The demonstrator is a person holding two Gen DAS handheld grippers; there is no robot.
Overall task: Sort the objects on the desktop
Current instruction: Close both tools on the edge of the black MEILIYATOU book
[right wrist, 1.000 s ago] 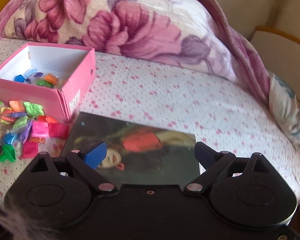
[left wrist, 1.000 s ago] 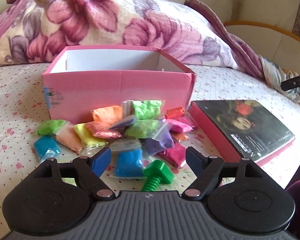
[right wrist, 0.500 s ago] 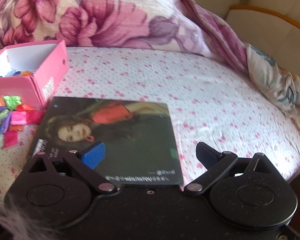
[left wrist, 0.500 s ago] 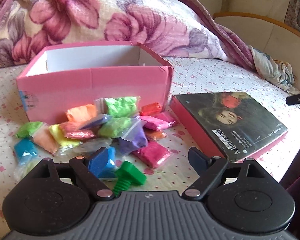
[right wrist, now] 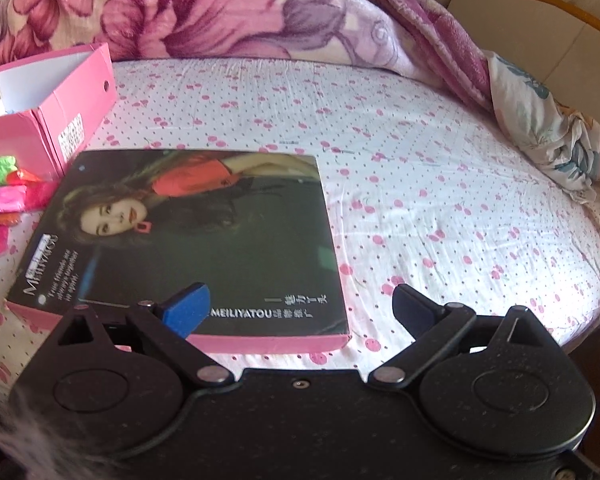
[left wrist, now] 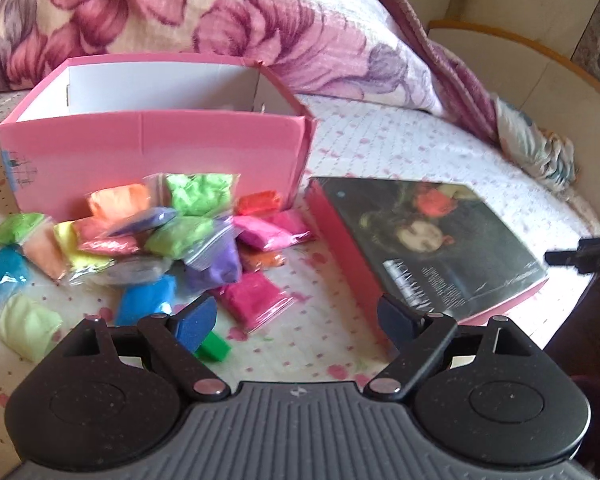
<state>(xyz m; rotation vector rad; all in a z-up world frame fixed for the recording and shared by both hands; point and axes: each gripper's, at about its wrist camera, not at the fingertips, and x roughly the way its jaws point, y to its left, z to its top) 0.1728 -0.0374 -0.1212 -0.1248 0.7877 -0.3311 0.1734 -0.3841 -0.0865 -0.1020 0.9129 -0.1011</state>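
Observation:
An open pink box [left wrist: 156, 156] stands on the bed, with a heap of small coloured bags [left wrist: 172, 248] in front of it. A green plastic bolt [left wrist: 214, 348] lies half hidden behind my left gripper's left finger. A flat pink lid with a dark portrait [left wrist: 432, 248] lies to the right of the bags; it also shows in the right wrist view [right wrist: 196, 240]. My left gripper [left wrist: 296, 316] is open and empty, just in front of the bags. My right gripper [right wrist: 300, 308] is open and empty over the lid's near right corner. The box [right wrist: 48, 108] shows at the left there.
A floral blanket [left wrist: 220, 20] is piled behind the box. A crumpled patterned cloth [right wrist: 548, 132] lies at the bed's right edge. The dotted sheet [right wrist: 420, 168] stretches right of the lid. The bed's edge drops off at the right. The right gripper's tip [left wrist: 584, 254] shows in the left view.
My left gripper has shifted right, so the bags and bolt slid left in its view. My right gripper has come closer over the lid's near edge. Both stay open.

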